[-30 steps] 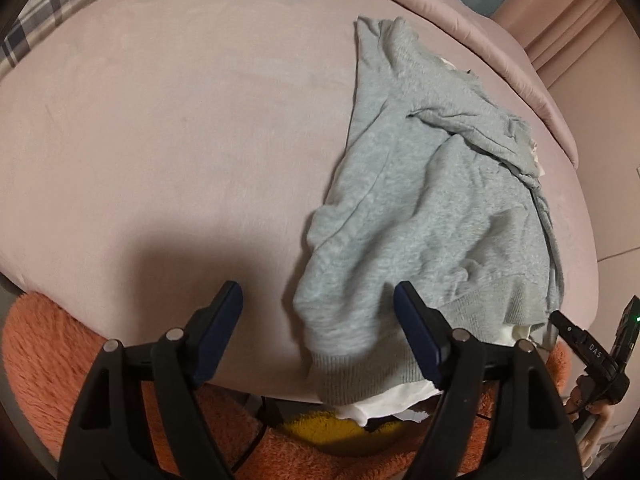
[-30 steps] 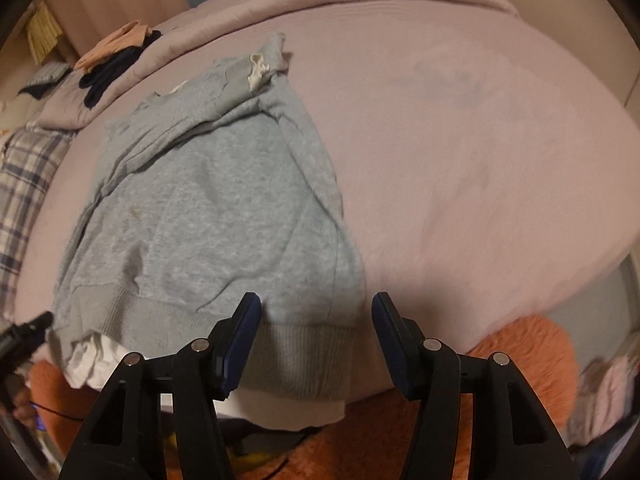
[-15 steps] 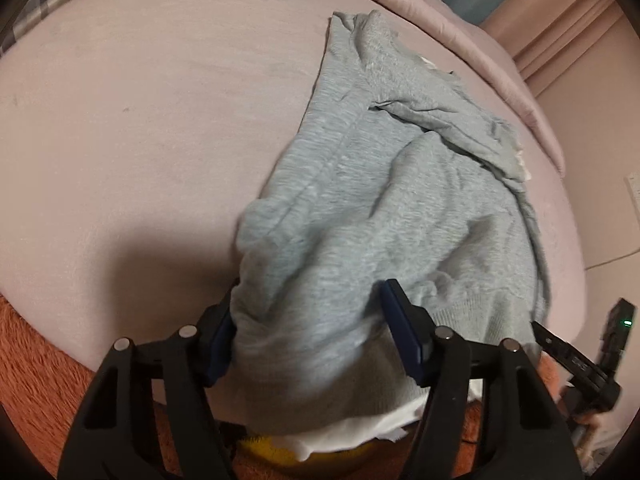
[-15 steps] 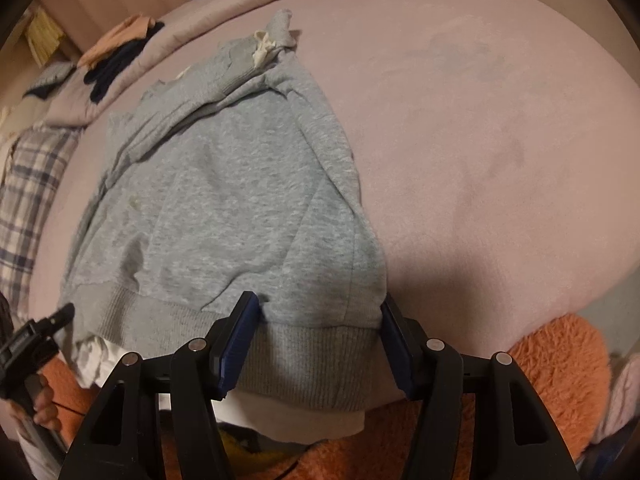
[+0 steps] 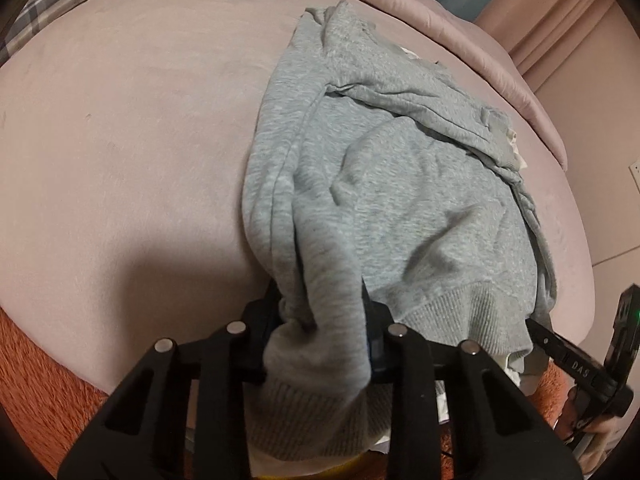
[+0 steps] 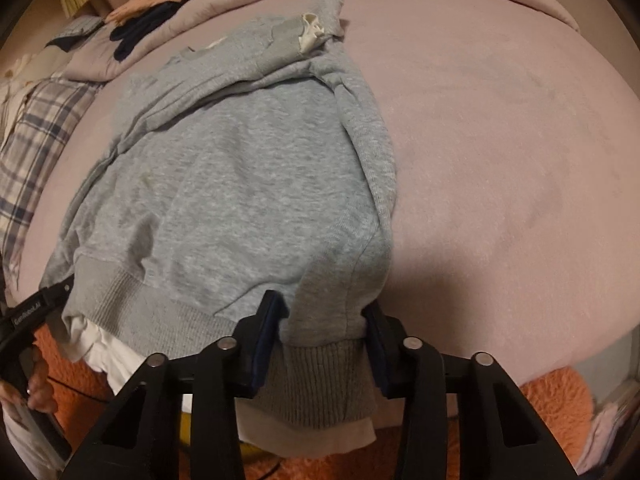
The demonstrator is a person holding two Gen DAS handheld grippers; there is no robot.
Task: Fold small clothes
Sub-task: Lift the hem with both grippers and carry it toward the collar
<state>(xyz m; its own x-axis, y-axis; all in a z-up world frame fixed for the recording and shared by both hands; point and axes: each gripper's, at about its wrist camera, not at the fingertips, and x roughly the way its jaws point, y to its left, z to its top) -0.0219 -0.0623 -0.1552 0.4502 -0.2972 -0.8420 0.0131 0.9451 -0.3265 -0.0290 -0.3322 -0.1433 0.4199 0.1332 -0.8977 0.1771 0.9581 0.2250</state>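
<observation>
A small grey sweatshirt (image 5: 400,184) with a white inner layer lies on the pink bed, its ribbed hem hanging over the near edge; it also shows in the right wrist view (image 6: 248,184). My left gripper (image 5: 322,320) is shut on the hem's left corner, the cloth bunched between its pads. My right gripper (image 6: 324,332) is shut on the hem's right corner, just above the ribbing. The right gripper's body shows at the right edge of the left wrist view (image 5: 580,364); the left one shows at the left edge of the right wrist view (image 6: 32,312).
The pink bed cover (image 5: 120,140) spreads wide around the sweatshirt. An orange fluffy rug (image 6: 552,404) lies below the bed edge. A plaid cloth (image 6: 32,136) and a pile of dark and peach clothes (image 6: 148,12) sit at the far left.
Both grippers moved forward onto the hem corners and closed on them. The cloth at each corner now bunches between the pads.
</observation>
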